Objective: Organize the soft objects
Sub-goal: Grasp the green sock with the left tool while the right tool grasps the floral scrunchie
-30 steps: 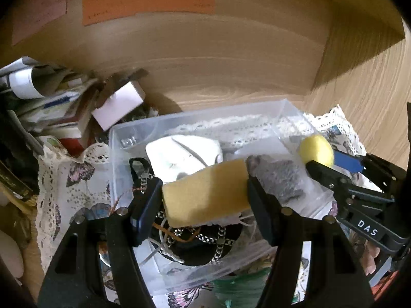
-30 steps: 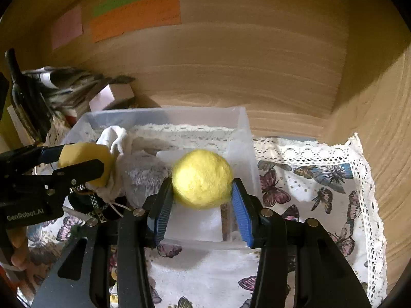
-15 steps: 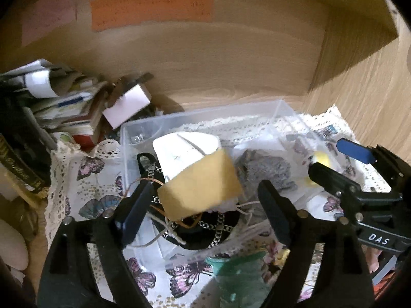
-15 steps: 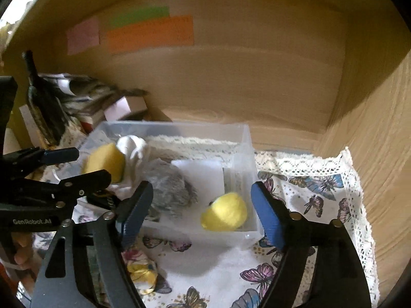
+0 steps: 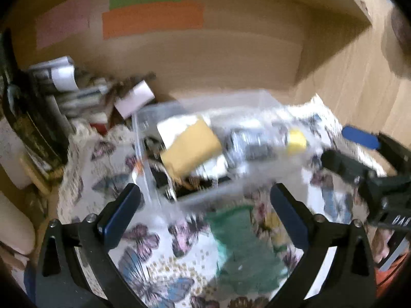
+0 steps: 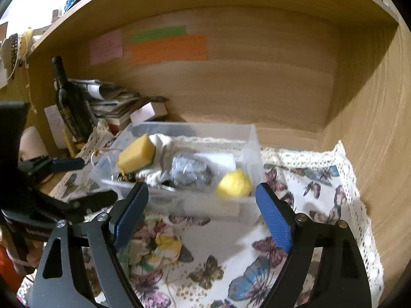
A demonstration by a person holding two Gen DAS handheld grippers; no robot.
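A clear plastic bin stands on the butterfly cloth. In it lie a tan sponge block, a white cloth, a grey woolly lump and a yellow ball. The left wrist view is blurred; it shows the bin, the sponge and the ball. My left gripper is open and empty in front of the bin. My right gripper is open and empty, back from the bin's near wall. A green cloth lies on the butterfly cloth near me.
A stack of papers and boxes and a dark bottle stand at the left of the wooden shelf. A yellow-and-white crumpled cloth lies in front of the bin. Wooden walls close the back and right.
Both grippers opened and let go: the sponge and the yellow ball now lie in the bin. Both grippers have pulled back and up from the bin.
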